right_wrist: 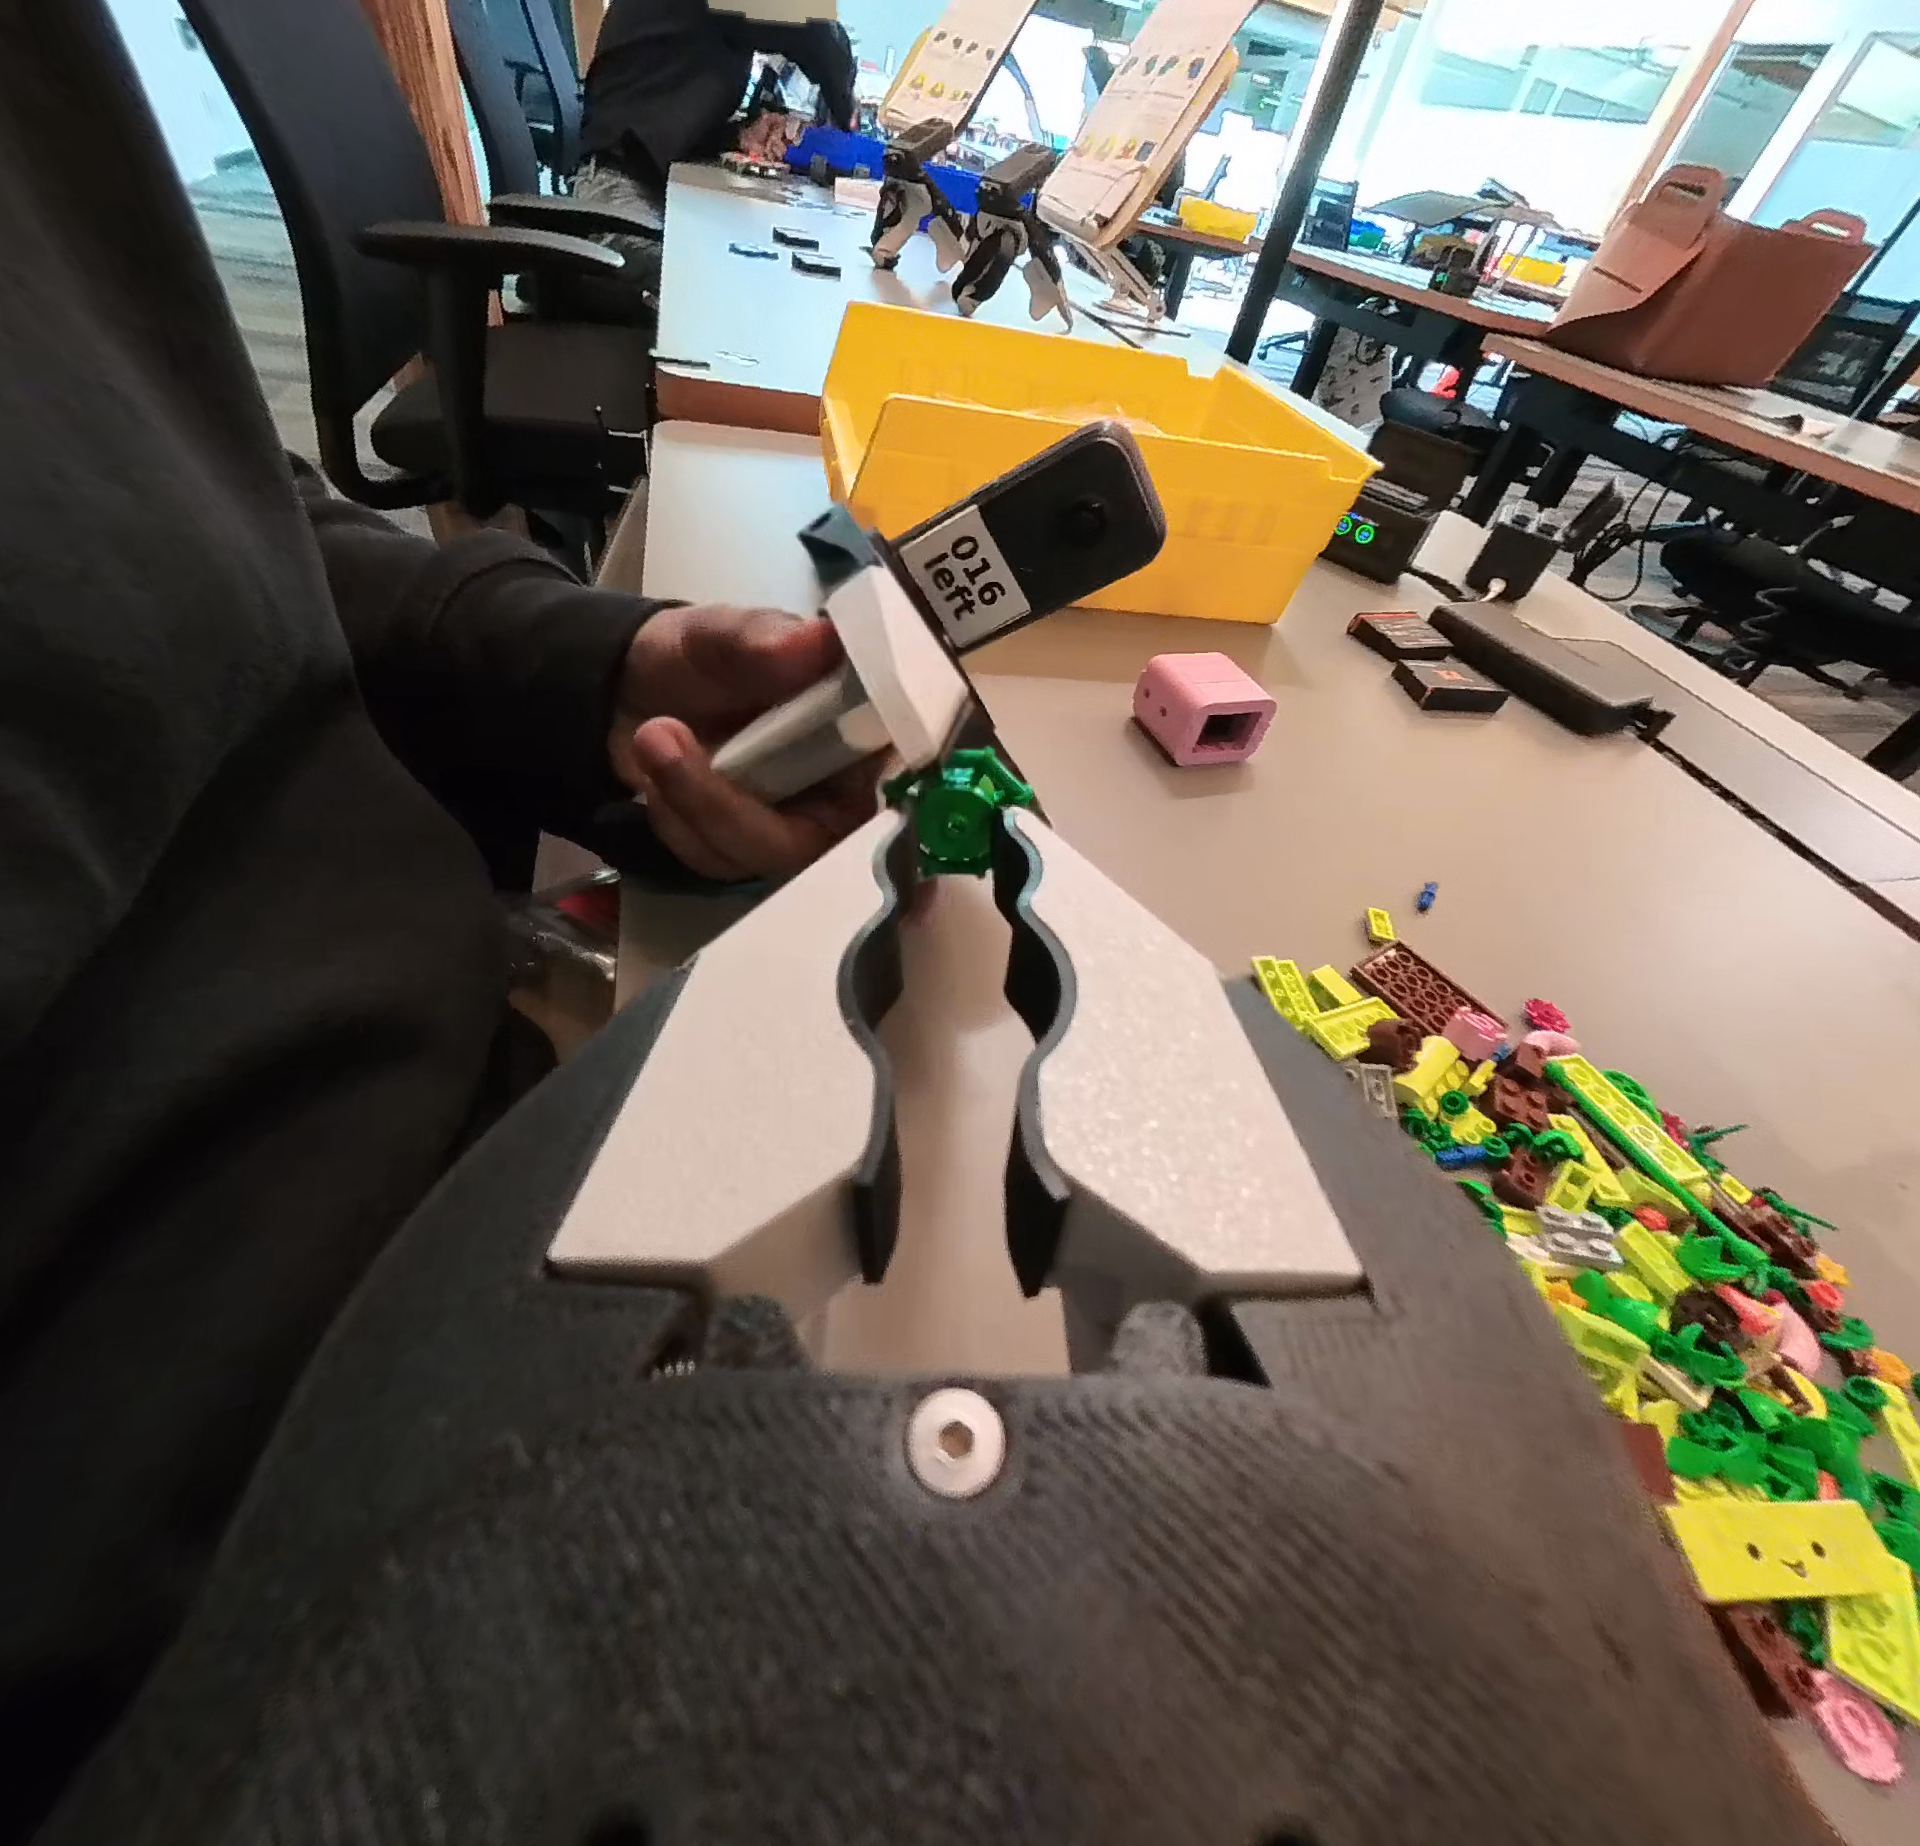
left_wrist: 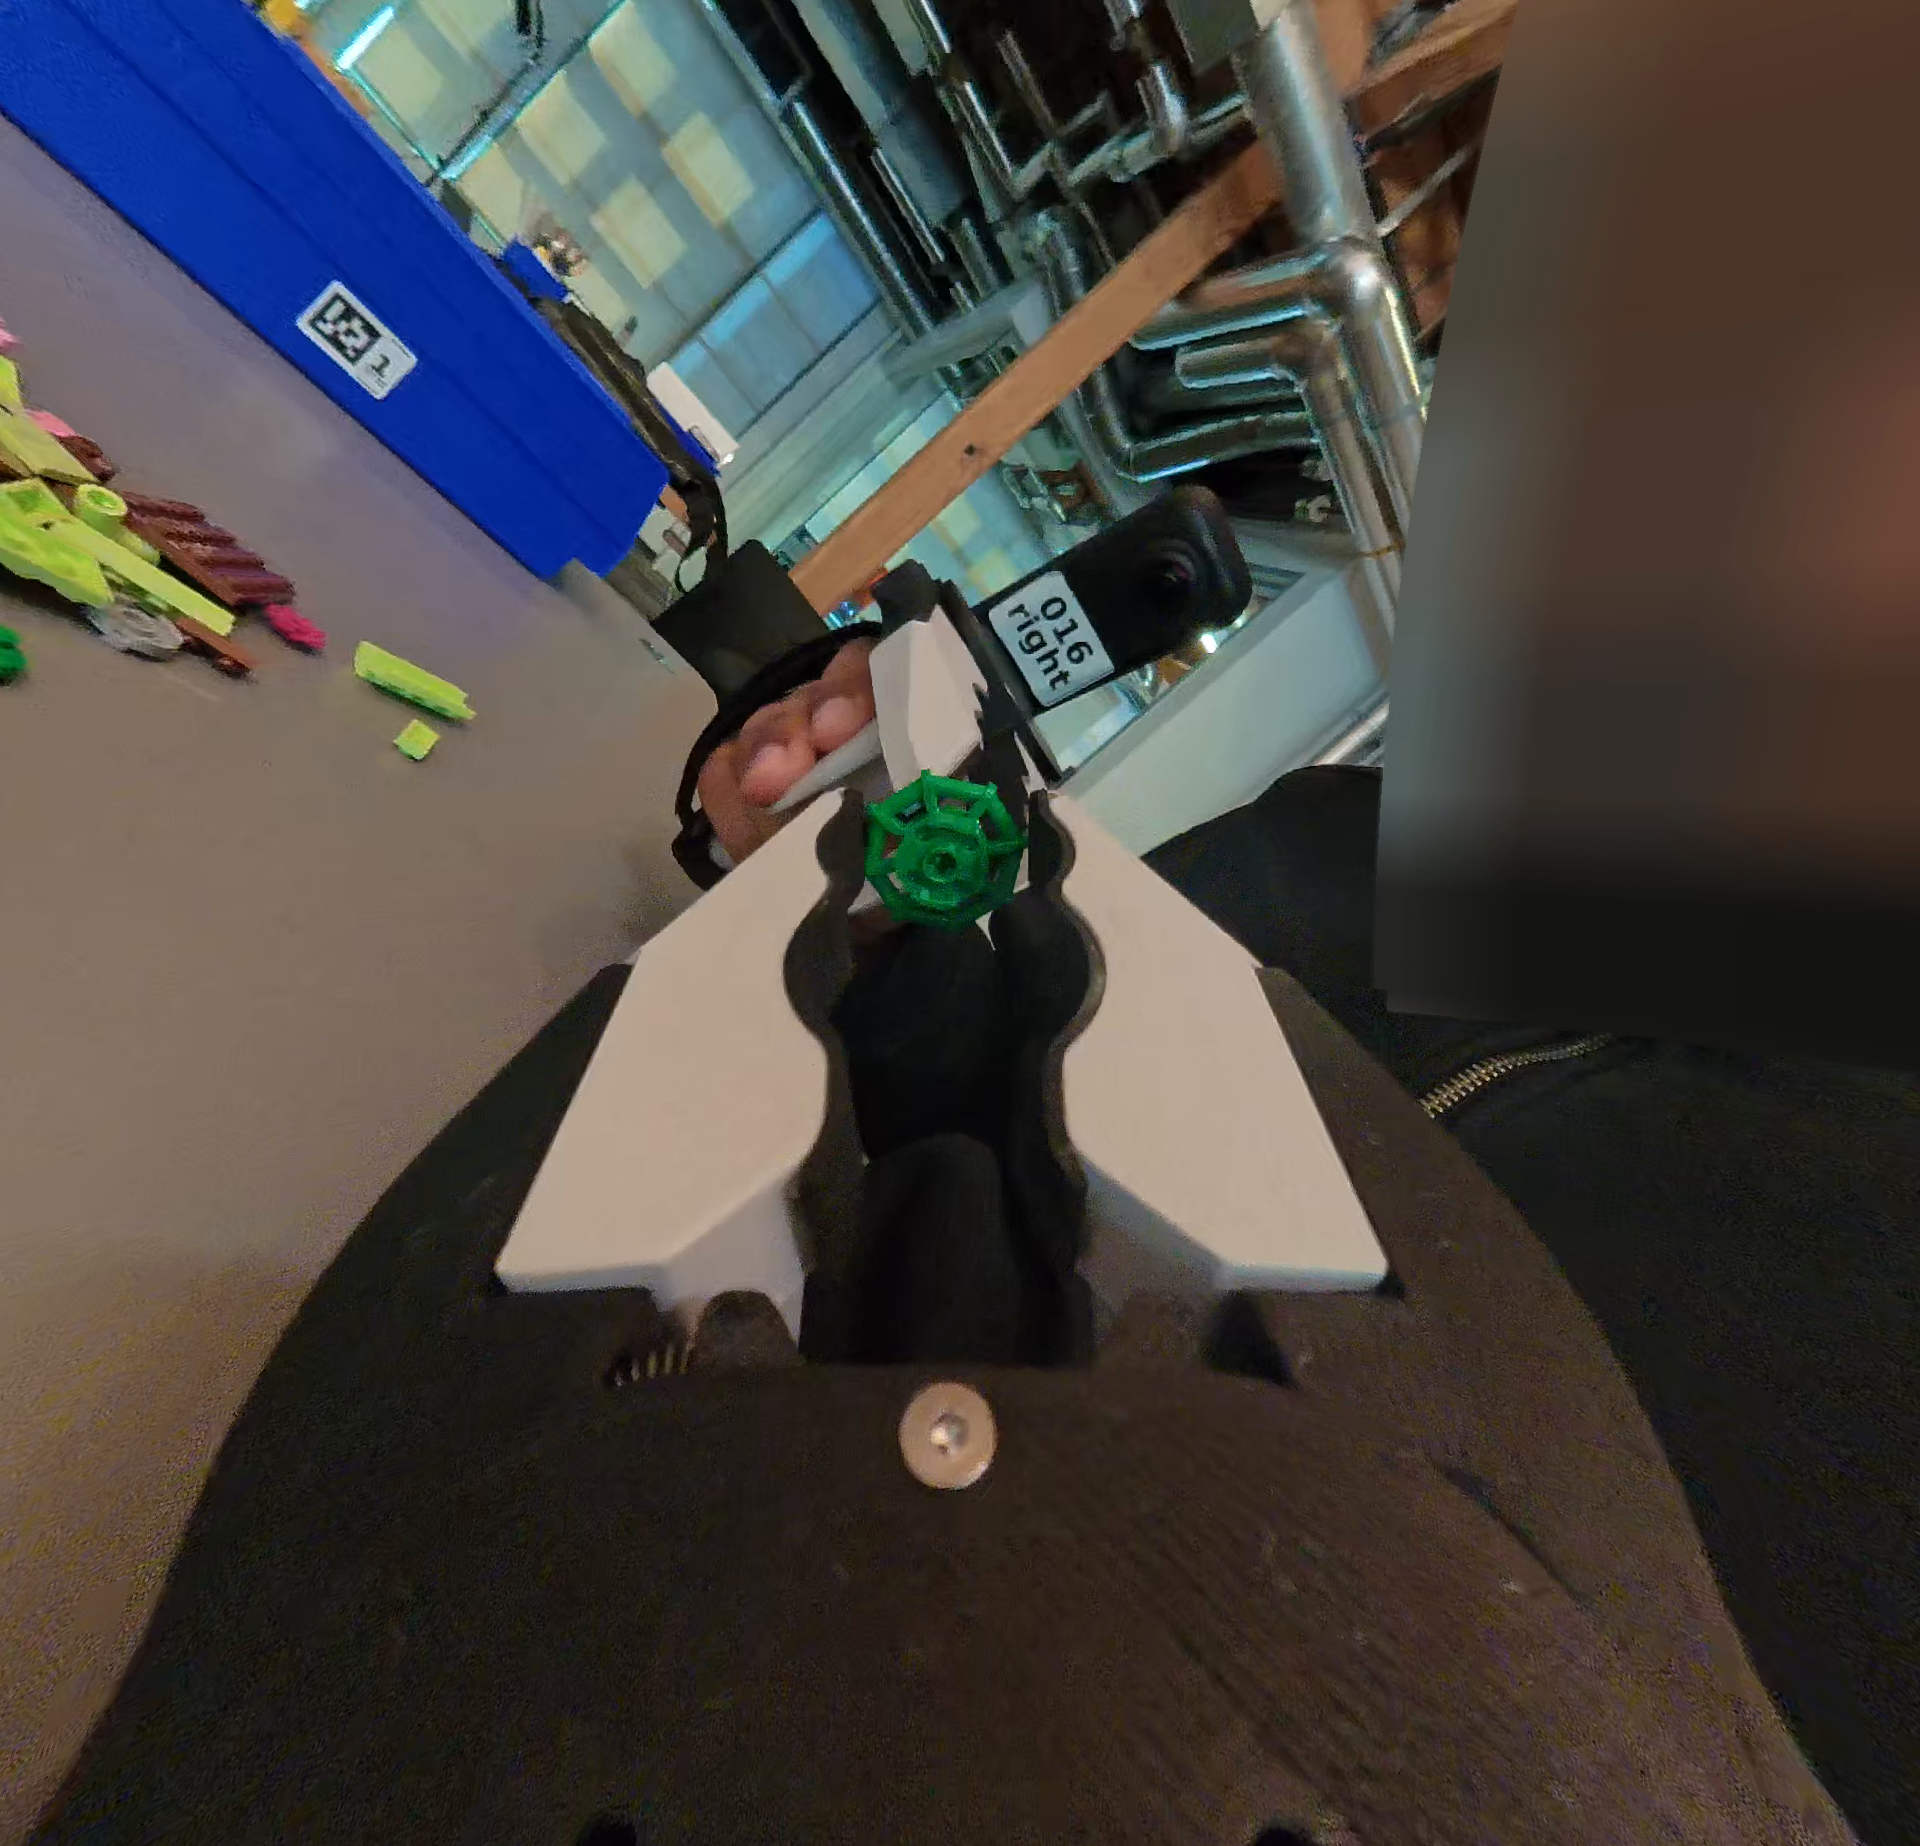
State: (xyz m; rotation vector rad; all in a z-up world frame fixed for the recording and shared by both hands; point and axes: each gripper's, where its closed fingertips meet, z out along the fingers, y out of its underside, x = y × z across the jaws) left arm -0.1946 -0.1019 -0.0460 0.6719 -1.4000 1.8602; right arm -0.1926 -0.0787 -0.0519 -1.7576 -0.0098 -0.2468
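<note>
My left gripper (left_wrist: 940, 861) is shut on a small green spoked wheel piece (left_wrist: 943, 853), held up above the grey table (left_wrist: 260, 913). My right gripper (right_wrist: 951, 840) is shut on a round green piece (right_wrist: 951, 822). The two grippers meet tip to tip, and the green pieces touch. The spoked part (right_wrist: 982, 773) shows just behind the round piece. The right gripper's white fingers (left_wrist: 920, 695) come in from above in the left wrist view. The left gripper's fingers (right_wrist: 894, 653) come in from the upper left in the right wrist view. A hand (right_wrist: 707, 736) holds the left gripper's handle.
A pile of lime, green, brown and pink bricks (right_wrist: 1662, 1225) lies on the table to the right and also shows in the left wrist view (left_wrist: 114, 549). A yellow bin (right_wrist: 1091, 446), a pink hollow cube (right_wrist: 1205, 705), black devices (right_wrist: 1538, 653) and a blue bin (left_wrist: 312, 238) stand farther back. The tips of both grippers are at nearly the same place. Left tips and right tips are each some 25 cm from the pink hollow cube (right_wrist: 1205, 705).
</note>
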